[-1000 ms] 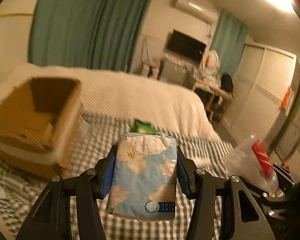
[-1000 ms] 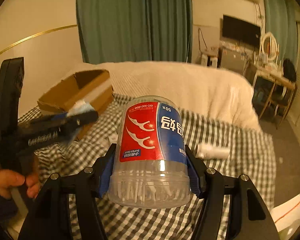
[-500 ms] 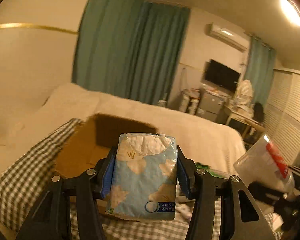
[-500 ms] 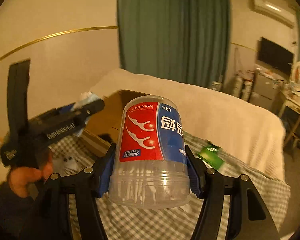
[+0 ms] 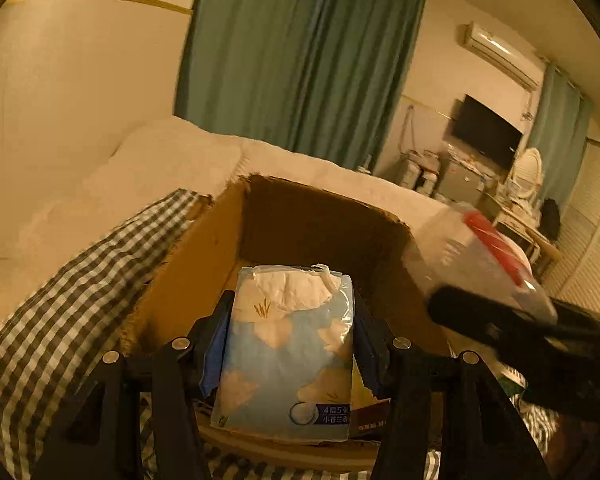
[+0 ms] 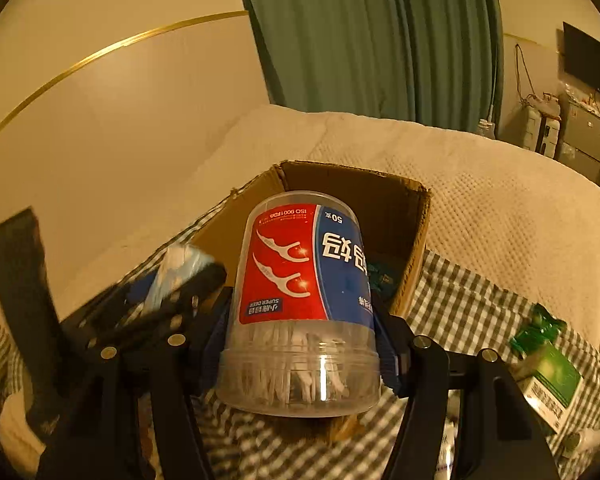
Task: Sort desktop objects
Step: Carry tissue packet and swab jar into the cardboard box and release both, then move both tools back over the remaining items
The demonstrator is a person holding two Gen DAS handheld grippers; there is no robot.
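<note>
Both grippers have closed in on the cardboard box [image 5: 312, 220] since the earlier frames; it now fills the centre of each view instead of sitting off to the left.

Left gripper [image 5: 290, 344]: fingers pinching a blue tissue pack [image 5: 286, 356] with white flower print, one finger on each side. Pack sits low centre of the left view, upright, over the open box, torn top showing white tissue. Can't tell if it's inside the rim or just above.

Right gripper [image 6: 302, 340]: fingers clamped on a clear floss-pick jar [image 6: 300, 308], red and blue label upside down, white picks piled at the lid end nearest the camera. Jar is centre frame in the right view, in front of the box [image 6: 380, 196] opening. Same jar shows blurred at the right edge of the left view [image 5: 480, 256].

Box sits on a checked cloth [image 6: 472, 304] over the bed; cream blanket [image 6: 500, 208] behind it. Something green lies inside the box by its right wall, too dark to identify. Green packet [image 6: 536, 332] and green-white carton [image 6: 548, 388] lie on the cloth, lower right of the right view. Teal curtains [image 5: 300, 64] across the upper centre.
</note>
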